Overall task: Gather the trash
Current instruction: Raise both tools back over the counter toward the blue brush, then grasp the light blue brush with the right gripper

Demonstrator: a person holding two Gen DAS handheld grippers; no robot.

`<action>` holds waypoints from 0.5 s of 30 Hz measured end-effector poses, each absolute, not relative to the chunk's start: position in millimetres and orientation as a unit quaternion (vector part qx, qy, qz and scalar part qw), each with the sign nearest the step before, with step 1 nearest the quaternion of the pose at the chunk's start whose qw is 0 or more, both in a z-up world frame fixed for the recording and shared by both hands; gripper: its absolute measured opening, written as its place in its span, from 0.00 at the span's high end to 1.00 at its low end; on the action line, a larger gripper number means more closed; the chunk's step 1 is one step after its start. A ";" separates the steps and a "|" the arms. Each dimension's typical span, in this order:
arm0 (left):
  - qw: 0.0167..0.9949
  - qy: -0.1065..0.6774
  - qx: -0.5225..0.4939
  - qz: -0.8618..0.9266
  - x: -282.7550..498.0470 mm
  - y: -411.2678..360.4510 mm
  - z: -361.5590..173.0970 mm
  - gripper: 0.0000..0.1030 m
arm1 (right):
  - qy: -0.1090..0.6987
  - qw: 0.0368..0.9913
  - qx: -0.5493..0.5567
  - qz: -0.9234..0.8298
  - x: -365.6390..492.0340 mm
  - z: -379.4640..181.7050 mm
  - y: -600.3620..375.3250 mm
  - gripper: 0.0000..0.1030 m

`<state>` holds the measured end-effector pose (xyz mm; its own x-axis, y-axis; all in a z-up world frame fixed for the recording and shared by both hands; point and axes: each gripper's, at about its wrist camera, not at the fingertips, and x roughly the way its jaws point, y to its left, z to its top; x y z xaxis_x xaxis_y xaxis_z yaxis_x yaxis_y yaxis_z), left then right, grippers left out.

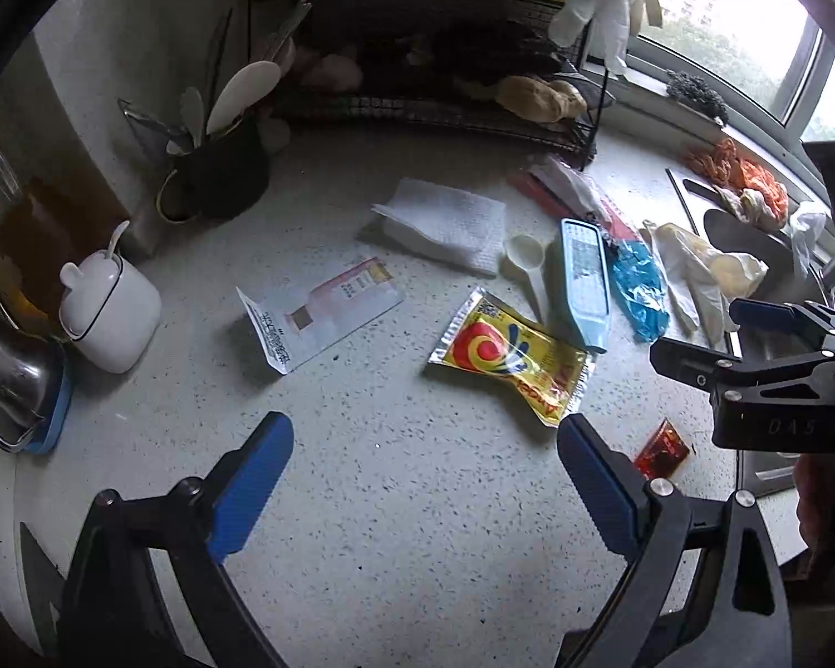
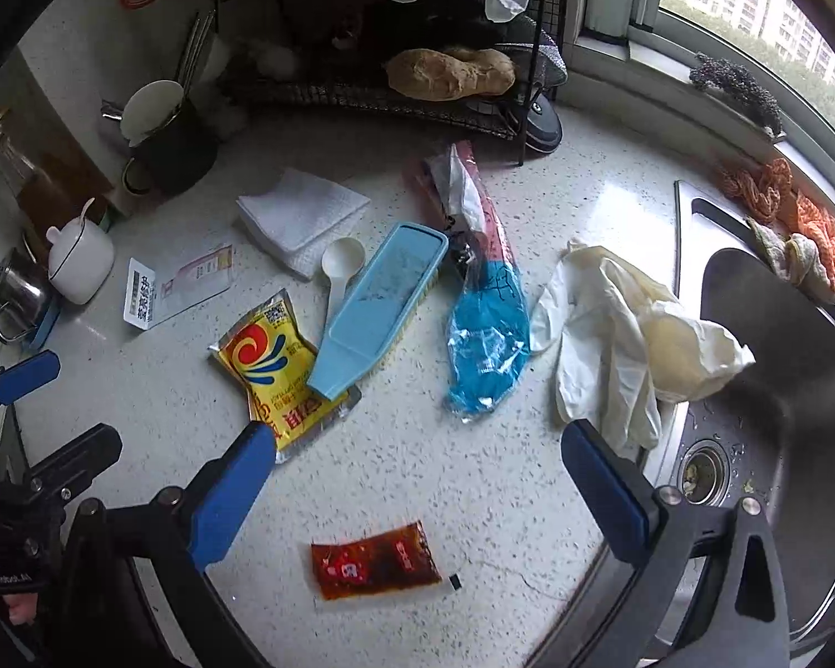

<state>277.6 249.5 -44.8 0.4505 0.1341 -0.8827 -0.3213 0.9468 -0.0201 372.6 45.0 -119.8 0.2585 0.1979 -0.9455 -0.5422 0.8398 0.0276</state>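
Trash lies on a speckled counter (image 1: 406,490). A yellow packet (image 1: 506,359) (image 2: 275,370) lies just ahead of my open left gripper (image 1: 424,445). A red sauce sachet (image 2: 376,561) (image 1: 661,448) lies between the fingers of my open right gripper (image 2: 417,448). A blue and pink wrapper (image 2: 487,328) (image 1: 637,284), a white paper label (image 1: 320,312) (image 2: 181,284), a folded paper towel (image 1: 445,222) (image 2: 300,214) and crumpled white gloves (image 2: 623,334) (image 1: 696,273) lie further off. Both grippers are empty.
A light blue brush (image 2: 376,309) (image 1: 581,278) overlaps the yellow packet, beside a white scoop (image 2: 339,267). A steel sink (image 2: 751,445) is at the right. A wire rack (image 1: 434,106), utensil cup (image 1: 217,167), white jar (image 1: 111,312) and kettle (image 1: 11,384) line the back and left.
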 end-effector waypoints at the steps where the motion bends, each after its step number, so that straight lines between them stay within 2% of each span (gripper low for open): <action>1: 0.844 0.508 -0.099 0.140 280.2 256.0 -47.8 0.08 | 0.565 0.775 -0.155 0.237 379.1 -125.2 52.9 0.00; 4: 0.837 0.517 -0.098 0.152 286.2 266.8 -55.0 0.08 | 0.577 0.766 -0.163 0.231 394.5 -140.8 73.4 0.01; 6: 0.835 0.520 -0.108 0.147 289.7 272.4 -59.6 0.08 | 0.582 0.763 -0.171 0.223 403.1 -150.4 83.4 0.05; 11: 0.828 0.530 -0.110 0.144 297.7 279.5 -70.4 0.08 | 0.600 0.748 -0.190 0.212 417.0 -173.5 99.9 0.35; 15: 0.824 0.538 -0.117 0.135 298.1 278.6 -77.0 0.08 | 0.600 0.751 -0.179 0.207 425.9 -174.8 100.4 0.39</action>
